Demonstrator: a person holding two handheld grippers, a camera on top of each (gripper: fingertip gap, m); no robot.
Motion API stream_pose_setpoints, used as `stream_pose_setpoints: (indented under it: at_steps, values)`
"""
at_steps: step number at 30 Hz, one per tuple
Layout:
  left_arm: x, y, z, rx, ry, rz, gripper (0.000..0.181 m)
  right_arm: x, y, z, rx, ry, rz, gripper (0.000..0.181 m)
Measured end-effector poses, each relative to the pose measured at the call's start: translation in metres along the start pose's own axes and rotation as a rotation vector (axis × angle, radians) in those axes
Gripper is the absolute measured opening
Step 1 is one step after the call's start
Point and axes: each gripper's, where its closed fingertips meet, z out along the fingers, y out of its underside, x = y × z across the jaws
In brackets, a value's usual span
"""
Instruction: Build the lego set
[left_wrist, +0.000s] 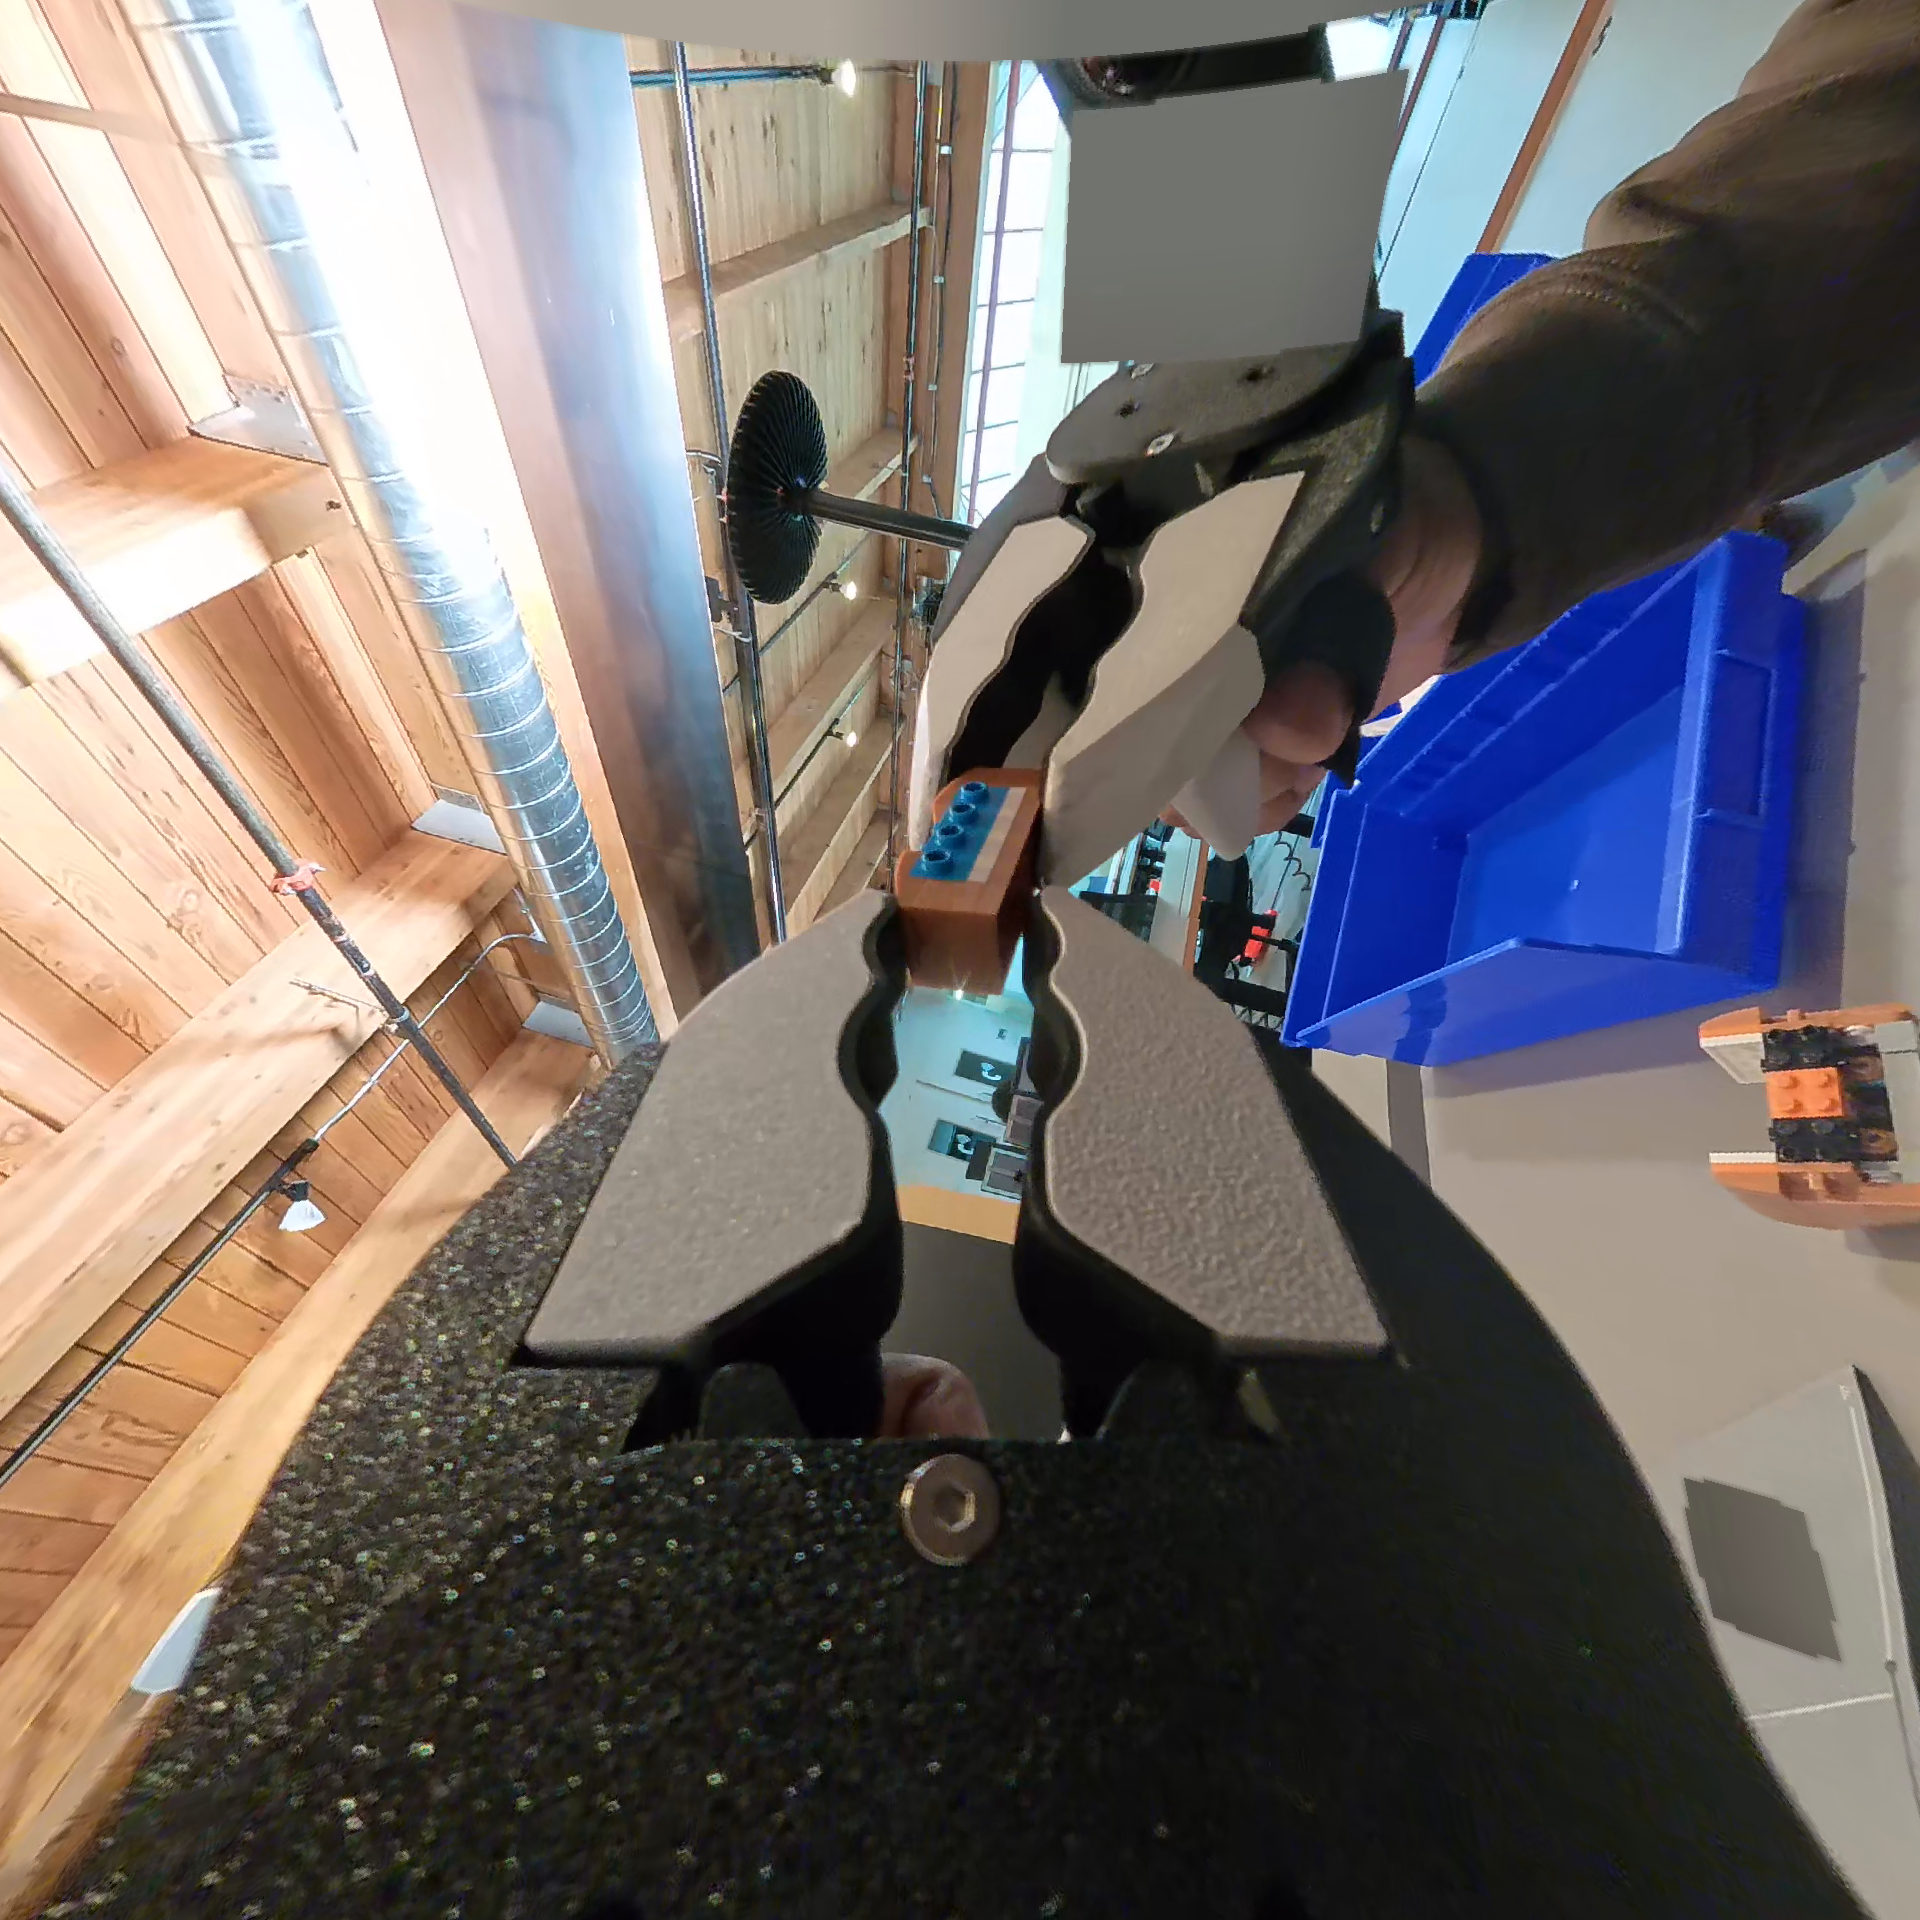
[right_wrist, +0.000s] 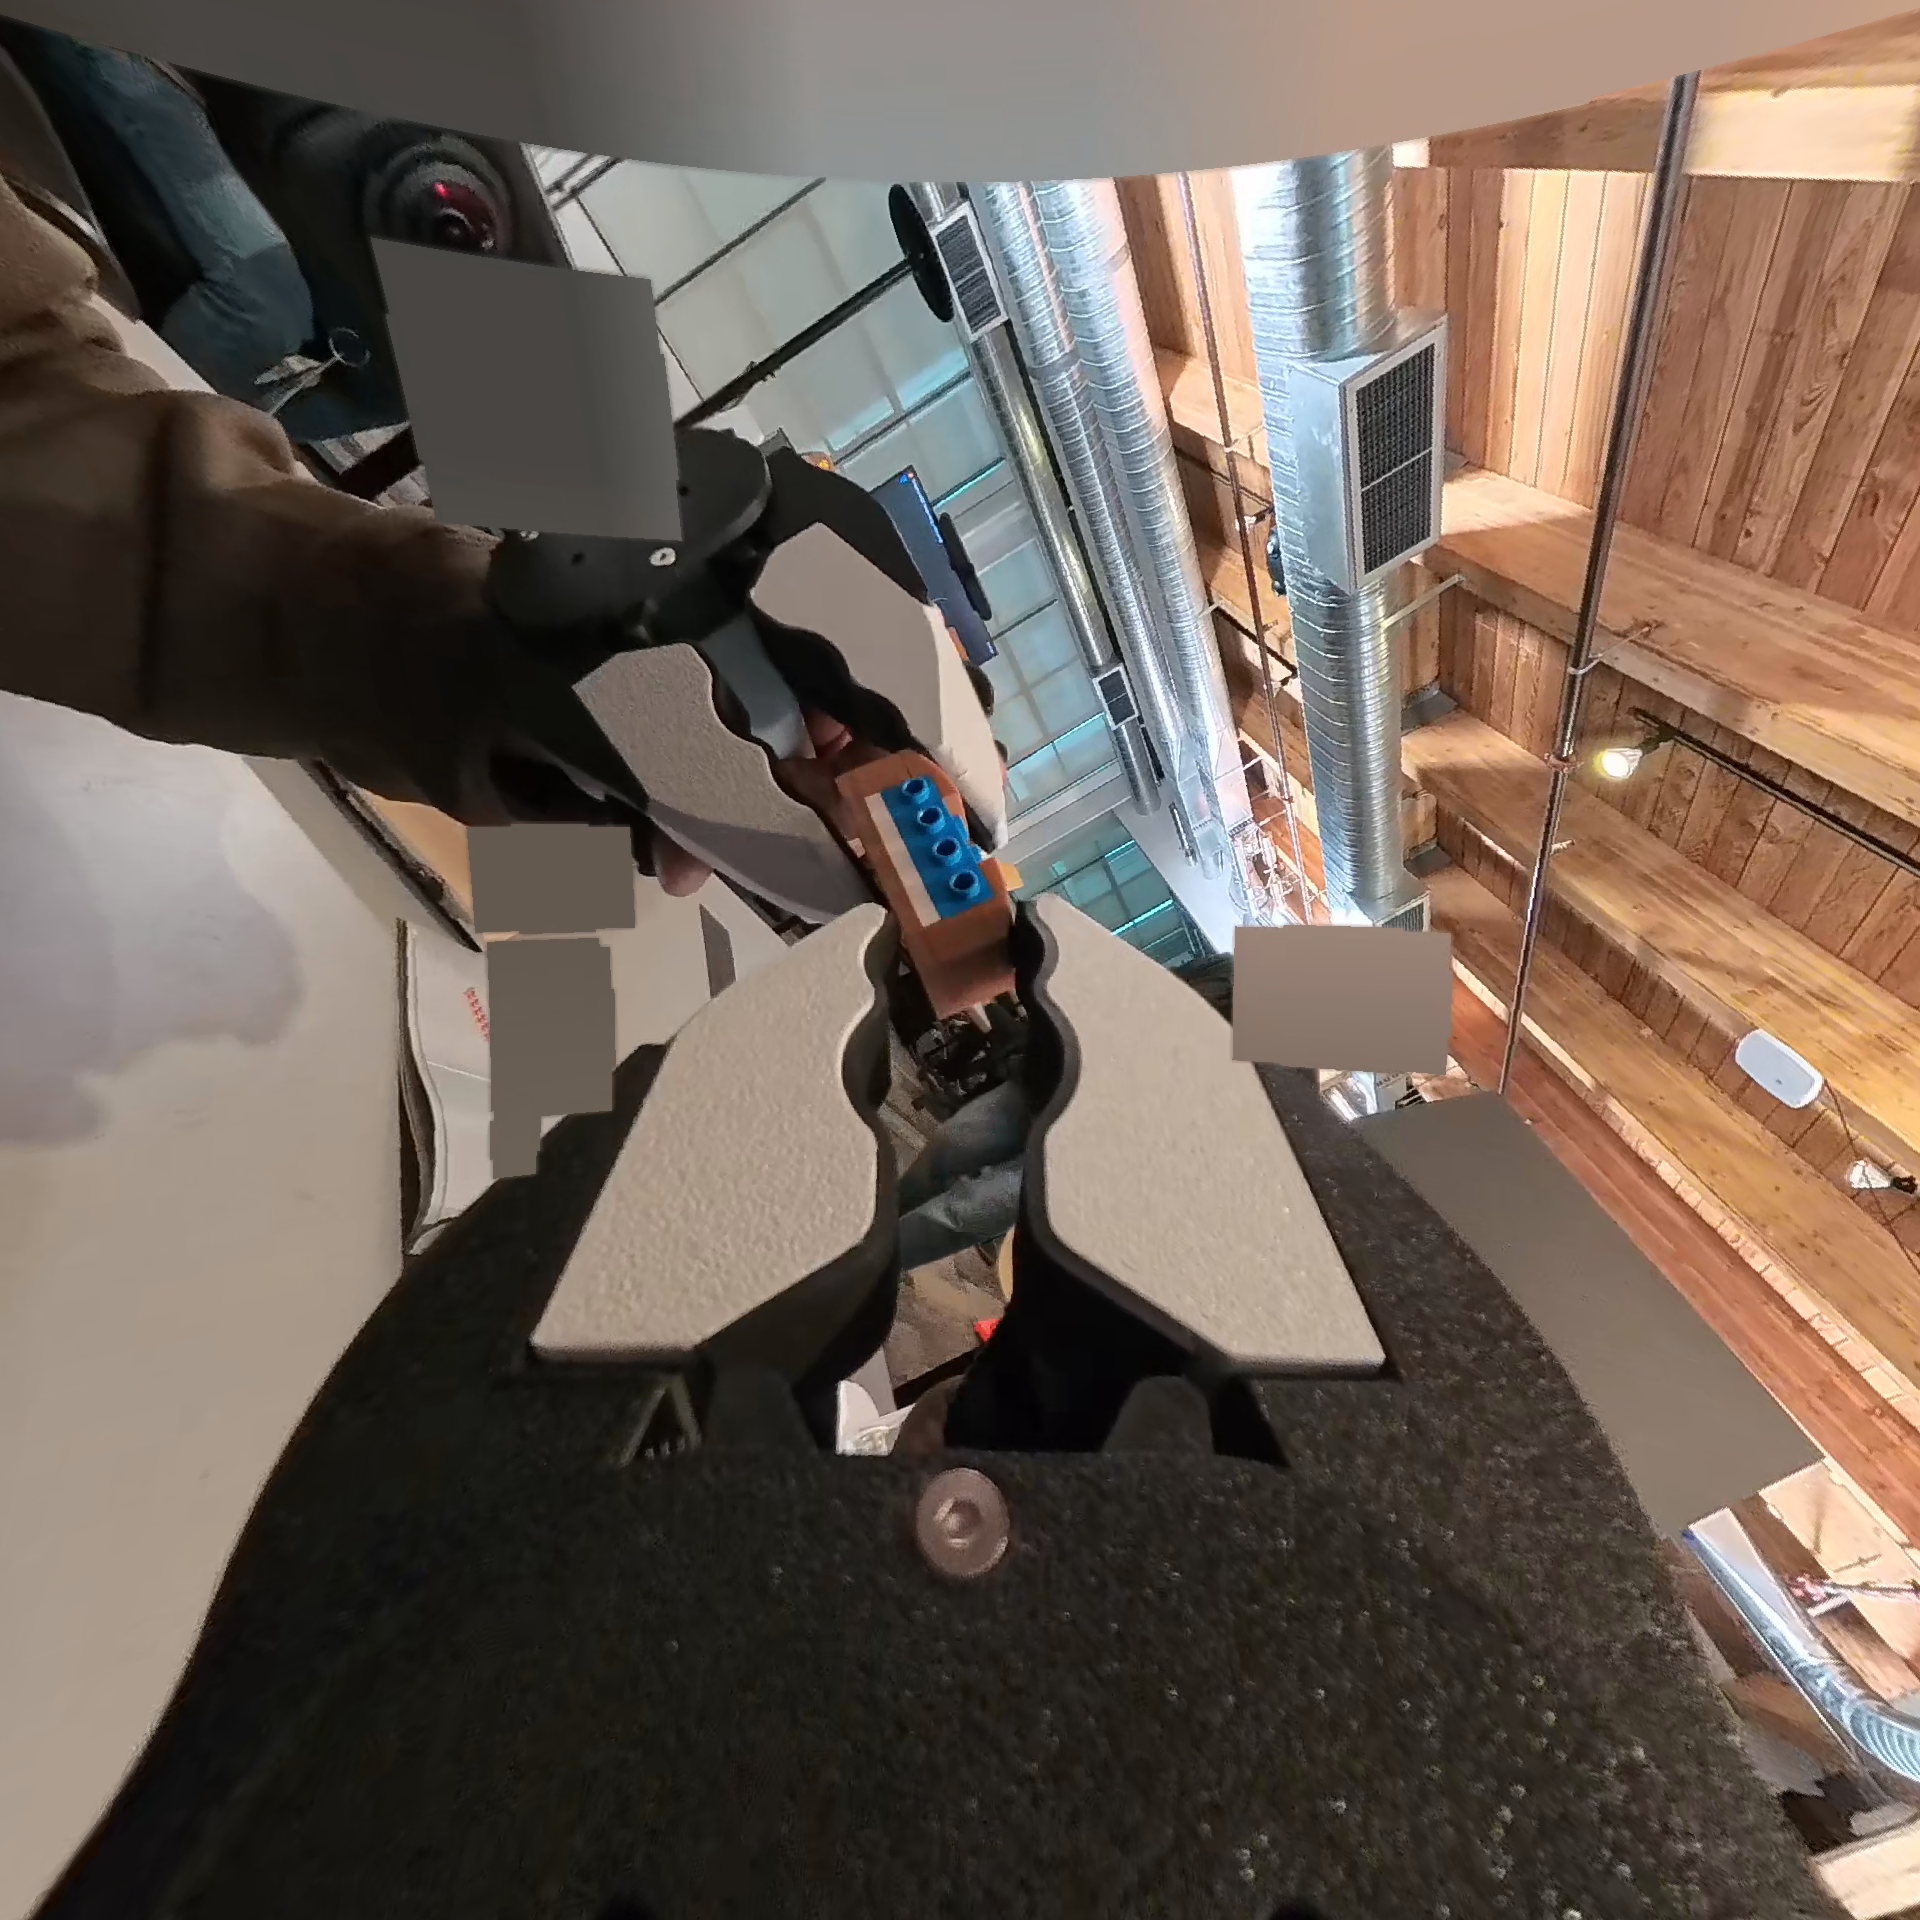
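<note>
Orange-blue lego piece (left_wrist: 961, 883) between both grippers' fingers (left_wrist: 769, 1132).

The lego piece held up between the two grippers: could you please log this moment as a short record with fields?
held piece: brown lego assembly with a blue studded strip and a white stripe on top
left gripper: shut on one end of it
right gripper: shut on the other end
position: raised in the air
blue bin: on the table, looks empty
second lego assembly: orange and black, beside the bin
</note>
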Motion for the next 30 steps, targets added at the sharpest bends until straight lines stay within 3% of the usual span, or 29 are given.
stream_pose_setpoints:
  at_steps: [6,13,22,30]
  values:
    - [0.004,0.002,-0.001,-0.007,0.039,-0.046,0.021,-0.003,0.002,0.000,0.004,-0.009,0.009,0.020]
    - [0.001,-0.001,0.002,0.046,-0.023,-0.090,0.026,0.001,-0.002,-0.005,0.102,0.064,-0.065,0.020]
    - [0.004,-0.008,0.003,0.103,-0.002,-0.174,0.029,-0.002,-0.004,-0.013,0.281,0.032,0.095,0.020]
    - [0.010,-0.004,0.004,0.083,0.047,-0.216,0.024,-0.003,0.003,-0.013,0.305,0.000,0.178,0.020]
